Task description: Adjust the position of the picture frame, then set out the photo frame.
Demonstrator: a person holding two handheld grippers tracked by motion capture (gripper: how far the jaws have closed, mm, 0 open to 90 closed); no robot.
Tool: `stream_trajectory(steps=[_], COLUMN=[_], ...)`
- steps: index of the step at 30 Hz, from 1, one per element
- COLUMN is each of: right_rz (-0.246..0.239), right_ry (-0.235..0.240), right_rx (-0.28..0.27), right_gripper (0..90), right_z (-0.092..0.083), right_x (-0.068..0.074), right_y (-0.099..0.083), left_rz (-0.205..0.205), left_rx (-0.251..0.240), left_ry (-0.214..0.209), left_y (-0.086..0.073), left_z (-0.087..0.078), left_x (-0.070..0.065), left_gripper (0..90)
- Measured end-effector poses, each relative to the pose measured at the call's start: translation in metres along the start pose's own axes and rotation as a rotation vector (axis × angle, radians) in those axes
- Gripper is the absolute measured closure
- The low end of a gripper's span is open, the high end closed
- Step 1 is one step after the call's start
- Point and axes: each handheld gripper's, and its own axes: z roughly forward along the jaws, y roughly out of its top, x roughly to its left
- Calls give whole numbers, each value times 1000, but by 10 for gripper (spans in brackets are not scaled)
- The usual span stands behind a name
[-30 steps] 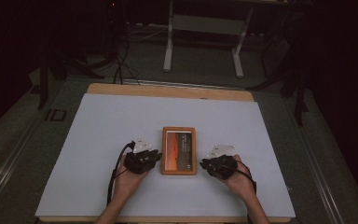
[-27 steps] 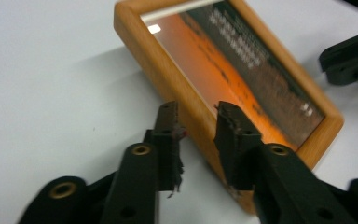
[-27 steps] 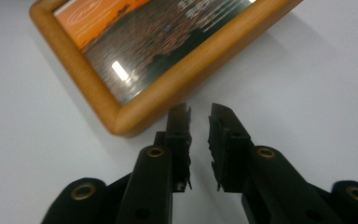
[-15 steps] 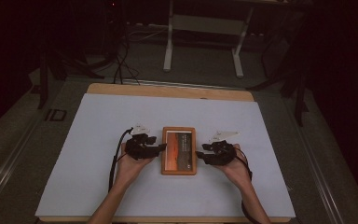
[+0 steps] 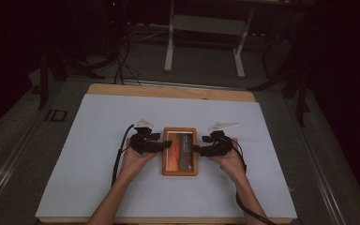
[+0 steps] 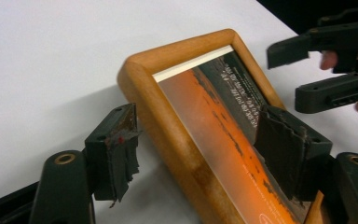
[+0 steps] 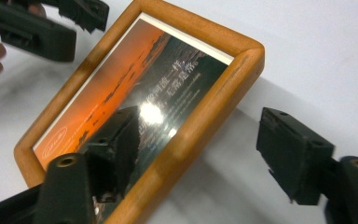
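Observation:
A wooden picture frame [image 5: 180, 151] with an orange and dark print under glass lies flat on the white sheet, near the middle. My left gripper [image 5: 161, 146] is at its left side. Its jaws have just been opening and now stand wide, with the frame's left rail [image 6: 168, 121] between them and neither pad pressing on it. My right gripper [image 5: 198, 151] is at the right side. Its jaws have also just been opening, and they stand apart astride the right rail [image 7: 200, 126]. The left gripper view shows the right gripper [image 6: 326, 65] across the frame.
The white sheet [image 5: 98, 140] covers a wooden table [image 5: 168, 91] whose far edge shows bare. A black cable [image 5: 119, 150] trails from the left gripper toward the person. Beyond the table are a dark floor and the legs of a metal stand [image 5: 204, 42].
Both hands have moved away from the person, along the frame's sides and in toward it. Both pairs of jaws have opened wide. The frame has stayed in place.

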Motion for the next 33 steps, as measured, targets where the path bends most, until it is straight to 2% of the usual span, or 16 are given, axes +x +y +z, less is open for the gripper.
stream_trajectory(steps=[2, 9, 16, 25, 28, 33], right_rz=[8, 41, 67, 99, 111, 97], right_ry=[5, 28, 55, 94, 99, 79], right_rx=[0, 22, 11, -6, -11, -29], right_gripper=[273, 226, 223, 229, 233, 247], right_z=[1, 13, 18, 20, 22, 21], right_x=[-1, -6, -10, -16, -18, -16], right_y=[0, -2, -5, -6, -6, -4], left_rz=[2, -38, -33, -45, -50, -51], left_rx=[4, 5, 30, 44, 45, 40], left_ry=[-1, -20, -17, -22, -21, -19], left_y=[0, -2, -4, -6, -8, -7], left_z=[1, 7, 14, 17, 17, 14], left_x=[1, 5, 4, 9, 10, 10], left_gripper=[290, 290, 287, 288, 288, 289])
